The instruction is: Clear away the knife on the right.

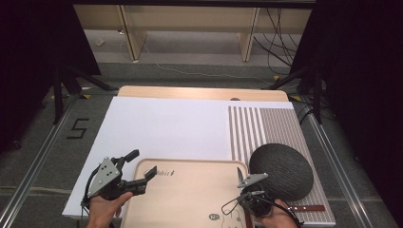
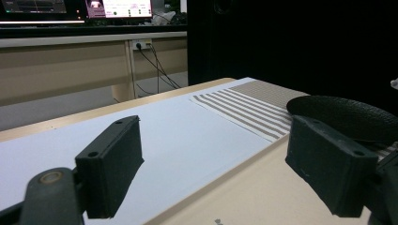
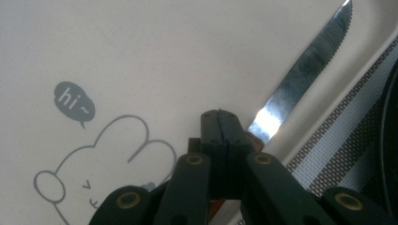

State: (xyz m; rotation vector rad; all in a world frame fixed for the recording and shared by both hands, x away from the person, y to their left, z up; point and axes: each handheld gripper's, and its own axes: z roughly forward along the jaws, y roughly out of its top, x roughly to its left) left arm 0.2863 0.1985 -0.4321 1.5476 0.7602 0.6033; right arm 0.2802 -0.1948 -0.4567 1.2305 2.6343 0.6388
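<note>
Over the tray [image 3: 117,47], the right claw [image 3: 220,123] grips a knife [image 3: 305,65] at its handle; the stiff, sharp blade seems light. The left claw [image 2: 225,159] stands wide, empty.

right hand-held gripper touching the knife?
Touching. The right gripper view shows the right hand-held gripper with its jaws shut on the knife handle.
</note>
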